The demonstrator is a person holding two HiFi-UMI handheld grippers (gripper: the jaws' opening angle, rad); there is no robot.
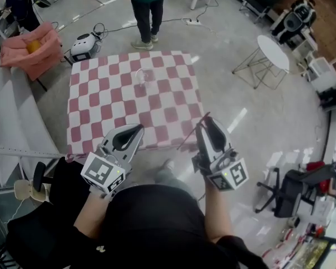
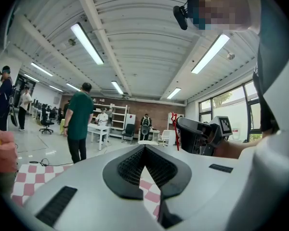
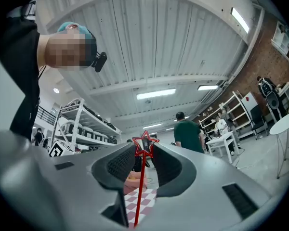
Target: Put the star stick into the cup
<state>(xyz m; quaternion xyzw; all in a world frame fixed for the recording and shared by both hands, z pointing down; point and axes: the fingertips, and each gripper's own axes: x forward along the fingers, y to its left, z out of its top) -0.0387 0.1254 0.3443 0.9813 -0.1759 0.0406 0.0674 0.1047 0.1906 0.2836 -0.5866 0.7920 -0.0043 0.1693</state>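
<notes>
The right gripper (image 1: 206, 123) pinches the star stick (image 3: 141, 186) between its pads. The star sits at the jaw tips and the plain shaft trails back underneath. The left gripper (image 1: 135, 132) has its jaws pressed together on nothing, and it hangs just beside the right one. Both are held at the near edge of the table (image 1: 101, 94), close to the person's body. The cup (image 1: 144, 78), clear and upright, stands well apart from them near the far edge, roughly midway along it.

The grasp looks done, and the carry to the cup is the step in hand. The next move probably calls for a reach across the table. The right wrist would then turn so the plain end points down over the cup's mouth, before lowering and letting go. The cup looks light, so a sideways knock could tip it.
</notes>
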